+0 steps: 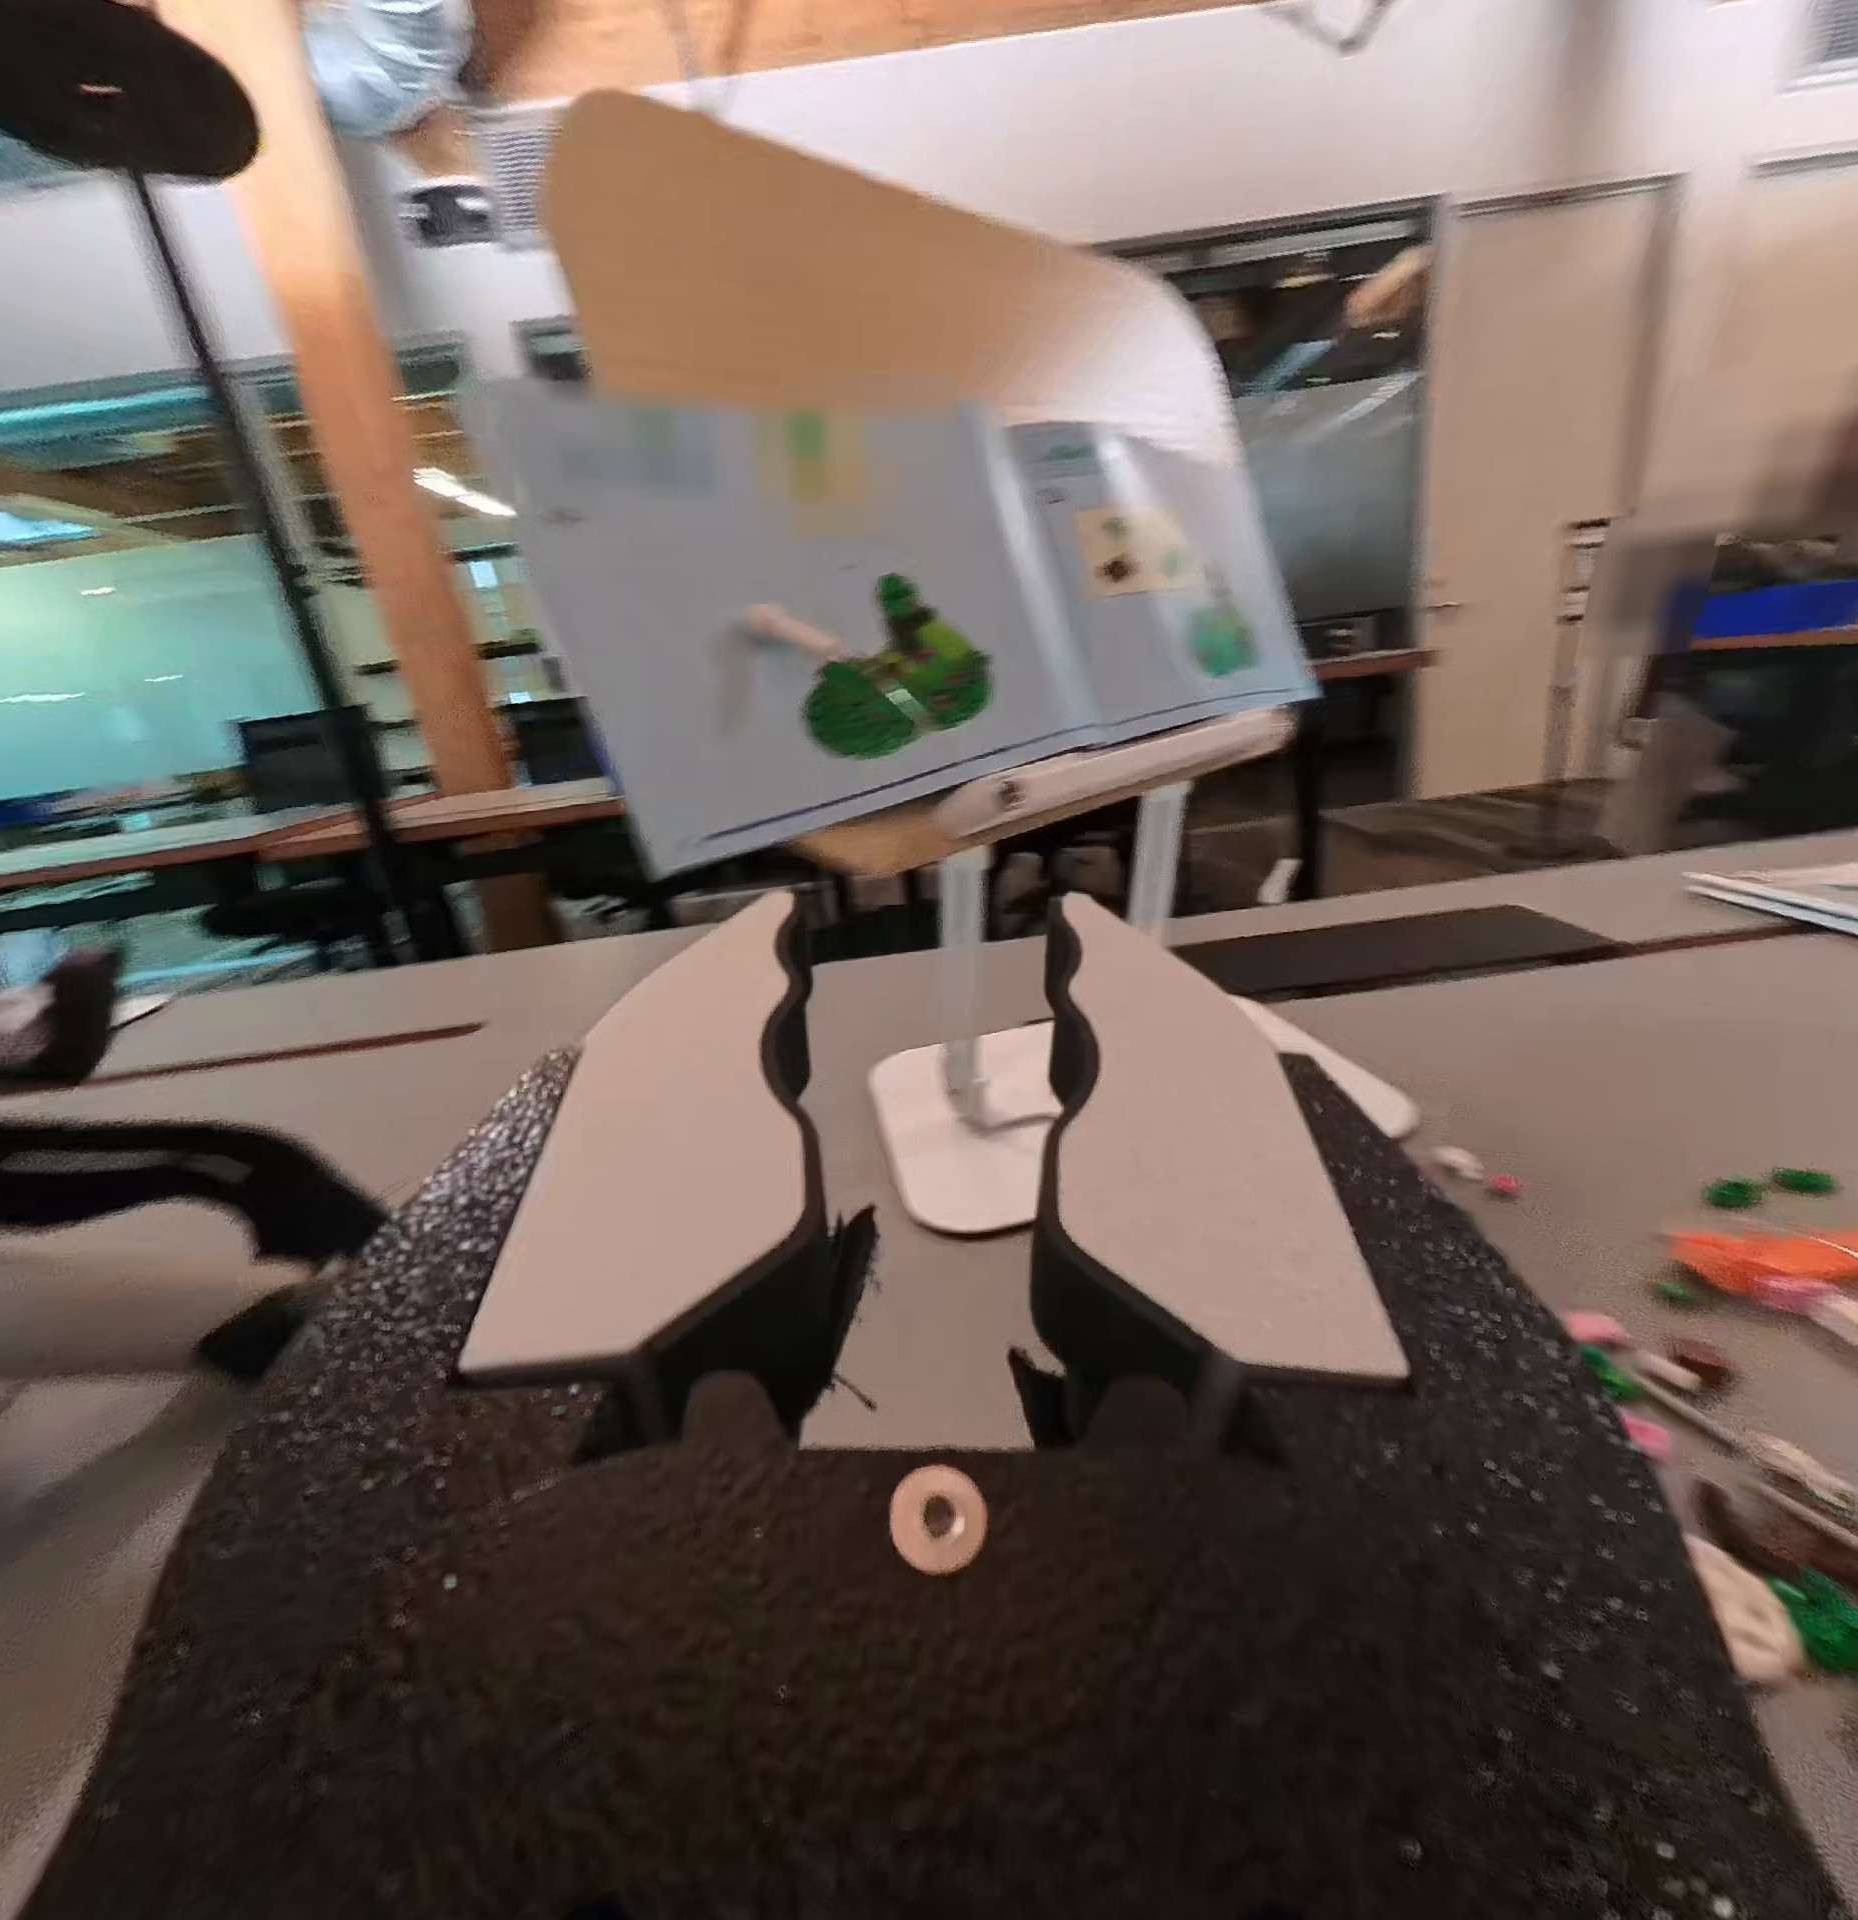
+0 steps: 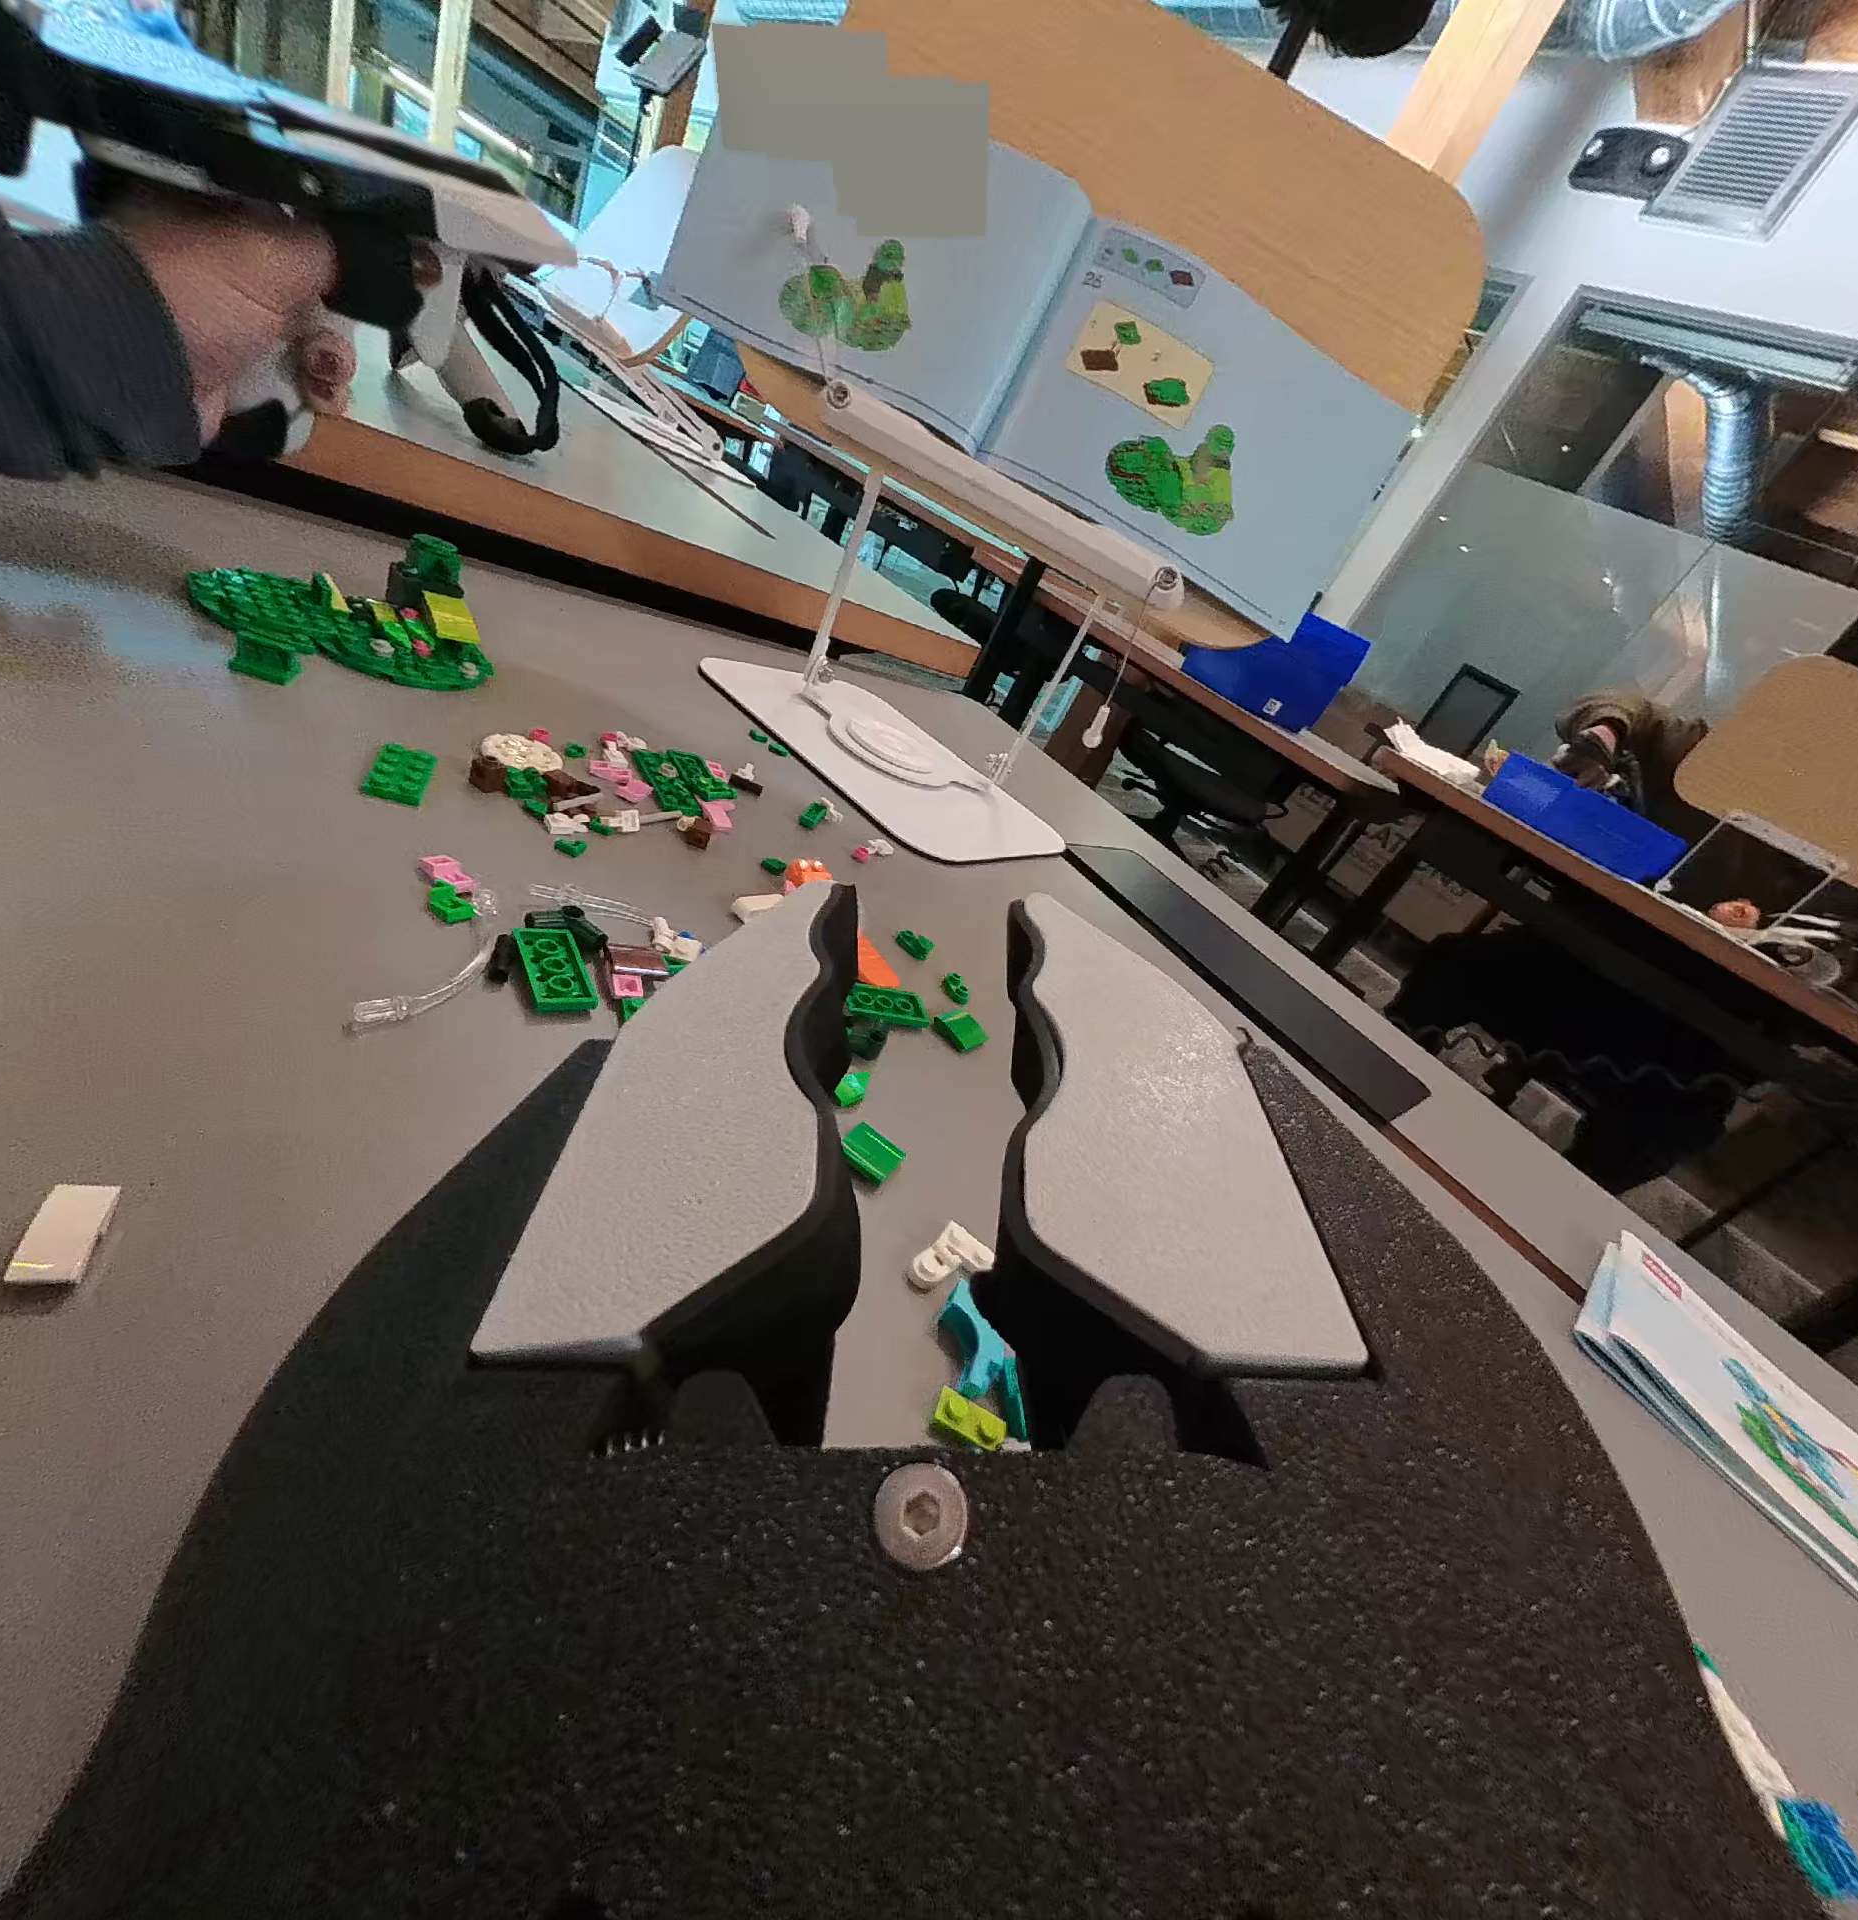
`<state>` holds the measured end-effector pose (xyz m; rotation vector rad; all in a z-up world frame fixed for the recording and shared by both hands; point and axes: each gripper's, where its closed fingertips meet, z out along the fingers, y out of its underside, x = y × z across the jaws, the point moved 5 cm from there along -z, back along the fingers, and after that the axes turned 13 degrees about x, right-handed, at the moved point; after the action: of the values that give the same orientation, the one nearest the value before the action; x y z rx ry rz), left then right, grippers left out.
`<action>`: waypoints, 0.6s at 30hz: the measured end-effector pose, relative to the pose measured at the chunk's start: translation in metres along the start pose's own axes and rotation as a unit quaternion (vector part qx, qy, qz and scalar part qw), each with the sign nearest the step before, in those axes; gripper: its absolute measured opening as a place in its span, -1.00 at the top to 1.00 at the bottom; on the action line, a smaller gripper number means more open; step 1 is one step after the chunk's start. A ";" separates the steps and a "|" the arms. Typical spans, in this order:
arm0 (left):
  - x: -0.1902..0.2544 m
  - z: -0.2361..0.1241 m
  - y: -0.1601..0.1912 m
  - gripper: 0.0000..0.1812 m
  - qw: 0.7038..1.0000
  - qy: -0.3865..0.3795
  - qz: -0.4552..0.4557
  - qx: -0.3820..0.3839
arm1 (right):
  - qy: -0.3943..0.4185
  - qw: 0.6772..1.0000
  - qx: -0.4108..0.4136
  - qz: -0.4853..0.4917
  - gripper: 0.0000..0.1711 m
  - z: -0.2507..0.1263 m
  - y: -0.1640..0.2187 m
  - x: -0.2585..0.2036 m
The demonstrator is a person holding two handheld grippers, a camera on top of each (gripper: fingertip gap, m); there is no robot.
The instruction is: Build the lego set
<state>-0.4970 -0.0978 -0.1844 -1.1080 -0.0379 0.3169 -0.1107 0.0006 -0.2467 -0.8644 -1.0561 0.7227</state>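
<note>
A partly built green lego base (image 2: 343,623) with a dark green stump sits on the grey table (image 2: 177,987) at the far left. Loose green, pink, white and brown pieces (image 2: 613,790) lie scattered in front of it. My right gripper (image 2: 930,914) is open and empty, low over several small green pieces (image 2: 883,1003). My left gripper (image 1: 925,925) is open and empty, raised and pointing at the open instruction booklet (image 1: 863,623) on its white stand (image 1: 966,1143). It also shows in the right wrist view (image 2: 437,208), held in a hand at top left.
The booklet stand's white base (image 2: 883,769) sits behind the pieces. A second booklet (image 2: 1735,1403) lies at the right table edge. A flat white tile (image 2: 63,1231) lies alone at left. A black strip (image 2: 1247,987) runs along the table's far edge. Other desks stand behind. Left tips to right tips: about 35 cm. To reach the partly built green lego base (image 2: 343,623) in a straight line is about 15 cm for my left fingers, about 30 cm for my right.
</note>
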 end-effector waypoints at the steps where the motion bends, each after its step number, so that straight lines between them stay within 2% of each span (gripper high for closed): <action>1: -0.006 -0.001 0.005 0.53 1.000 -0.022 -0.003 -0.002 | -0.001 1.000 0.000 -0.001 0.69 0.000 0.000 -0.001; 4: -0.013 -0.003 0.011 0.54 0.999 -0.044 -0.010 -0.002 | -0.003 1.000 0.002 -0.001 0.71 0.001 0.001 -0.001; 6: -0.016 -0.007 0.009 0.61 0.997 -0.068 0.038 0.026 | -0.002 1.000 0.005 0.000 0.73 0.000 0.001 0.000; 8: -0.021 -0.013 0.000 0.54 0.981 -0.123 0.114 0.094 | 0.013 1.000 0.020 -0.011 0.87 -0.003 -0.004 0.004; 10: -0.009 -0.010 0.005 0.51 0.981 -0.093 0.146 0.092 | 0.031 0.998 0.049 -0.029 1.00 -0.007 -0.011 0.008; 14: 0.013 -0.001 0.018 0.56 0.980 -0.040 0.179 0.072 | 0.029 0.998 0.056 -0.017 1.00 -0.009 -0.011 0.009; 18: 0.014 -0.001 0.020 0.64 0.984 -0.032 0.162 0.069 | 0.028 0.998 0.049 0.000 1.00 -0.008 -0.008 0.010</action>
<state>-0.4883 -0.0866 -0.2041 -0.9641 0.1066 0.6372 -0.0991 0.0035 -0.2370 -0.7950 -0.9632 0.7399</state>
